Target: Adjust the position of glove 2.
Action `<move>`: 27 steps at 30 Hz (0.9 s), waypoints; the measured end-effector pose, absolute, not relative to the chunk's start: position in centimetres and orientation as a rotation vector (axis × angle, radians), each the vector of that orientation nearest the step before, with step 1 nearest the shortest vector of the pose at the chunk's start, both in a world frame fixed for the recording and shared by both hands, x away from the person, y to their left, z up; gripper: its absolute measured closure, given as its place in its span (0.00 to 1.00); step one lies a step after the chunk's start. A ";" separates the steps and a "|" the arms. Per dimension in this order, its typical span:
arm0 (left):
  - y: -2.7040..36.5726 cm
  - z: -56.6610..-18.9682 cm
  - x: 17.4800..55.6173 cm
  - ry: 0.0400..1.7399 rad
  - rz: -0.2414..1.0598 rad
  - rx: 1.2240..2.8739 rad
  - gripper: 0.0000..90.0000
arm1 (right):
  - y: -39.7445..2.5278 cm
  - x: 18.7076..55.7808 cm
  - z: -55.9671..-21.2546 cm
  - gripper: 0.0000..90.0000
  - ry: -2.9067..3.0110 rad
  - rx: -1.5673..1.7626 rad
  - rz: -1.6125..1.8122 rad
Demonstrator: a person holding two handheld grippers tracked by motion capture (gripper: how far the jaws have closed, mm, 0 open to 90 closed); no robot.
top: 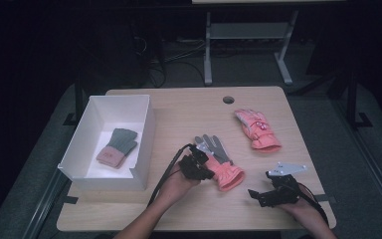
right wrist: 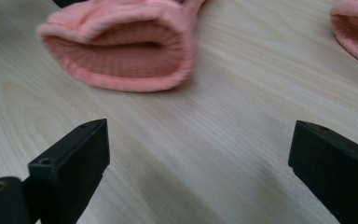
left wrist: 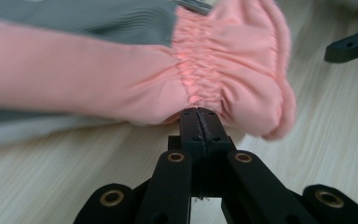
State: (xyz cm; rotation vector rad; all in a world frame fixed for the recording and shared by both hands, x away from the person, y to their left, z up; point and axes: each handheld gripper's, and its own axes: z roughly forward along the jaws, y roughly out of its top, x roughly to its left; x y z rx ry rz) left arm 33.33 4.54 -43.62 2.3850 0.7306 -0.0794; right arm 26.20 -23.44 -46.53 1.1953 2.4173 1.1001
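A grey and pink glove (top: 219,162) lies in the middle of the wooden table (top: 179,114), cuff toward me. My left gripper (top: 208,171) is at its left side, jaws shut on the edge of the gathered pink cuff (left wrist: 223,70); the tips (left wrist: 199,112) are pressed into the fabric. Right of it, near the front edge, my right gripper (top: 256,195) rests open with nothing between its jaws (right wrist: 200,135). Ahead of those jaws the glove's open cuff (right wrist: 121,51) faces me. A second pink glove (top: 257,129) lies farther back on the right.
A white open box (top: 146,144) stands at the table's left and holds a green and pink glove (top: 118,147). A round cable hole (top: 228,99) is near the back edge. The second glove's cuff (right wrist: 354,32) shows at the right gripper view's upper right.
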 end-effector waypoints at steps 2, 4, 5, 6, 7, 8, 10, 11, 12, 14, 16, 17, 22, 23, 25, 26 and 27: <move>3.9 -43.7 33.3 0.704 -0.081 2.393 1.00 | -23.4 26.1 -46.5 0.05 2.419 1.199 1.100; 3.7 -43.7 33.3 0.678 -0.090 2.373 1.00 | -23.4 26.1 -46.5 0.05 2.419 1.198 1.101; 3.8 -43.6 33.2 0.668 -0.088 2.368 0.99 | -23.4 26.2 -46.5 0.07 2.427 1.204 1.105; 3.9 -43.6 33.2 0.653 -0.086 2.370 0.96 | -23.5 26.3 -46.6 0.07 2.434 1.207 1.102; 4.1 -43.6 33.1 0.651 -0.086 2.361 0.94 | -23.4 26.3 -46.5 0.07 2.449 1.222 1.103; 4.4 -43.5 33.1 0.642 -0.074 2.364 0.92 | -23.5 26.3 -46.5 0.07 2.462 1.218 1.101; 5.1 -43.4 32.9 0.629 -0.069 2.352 0.84 | -23.4 26.3 -46.4 0.07 2.467 1.199 1.094; 5.5 -43.4 32.8 0.622 -0.060 2.349 0.81 | -23.5 26.3 -46.3 0.07 2.475 1.198 1.096; 5.9 -43.4 32.7 0.622 -0.052 2.338 0.76 | -23.5 26.4 -46.2 0.09 2.470 1.199 1.093; 6.6 -43.5 32.5 0.607 -0.047 2.338 0.64 | -23.5 26.3 -45.8 0.16 2.439 1.206 1.089; 7.3 -43.7 32.1 0.591 -0.022 2.338 0.54 | -23.6 26.5 -45.6 0.15 2.440 1.233 1.084; 7.6 -43.8 32.0 0.593 -0.019 2.334 0.50 | -23.6 26.5 -45.5 0.15 2.442 1.238 1.073; 9.1 -43.9 31.2 0.604 0.002 2.324 0.34 | -23.3 26.6 -45.6 0.11 2.488 1.223 1.036; 9.5 -43.8 31.0 0.598 0.011 2.328 0.31 | -23.2 26.5 -45.5 0.12 2.493 1.226 1.024; 10.0 -43.8 30.7 0.603 0.034 2.315 0.25 | -23.1 26.7 -45.5 0.13 2.499 1.214 1.018; 10.2 -43.9 30.5 0.604 0.030 2.302 0.22 | -23.0 26.8 -45.4 0.15 2.505 1.215 1.019; 10.4 -43.9 30.4 0.603 0.037 2.291 0.20 | -23.0 26.9 -45.4 0.15 2.501 1.217 1.015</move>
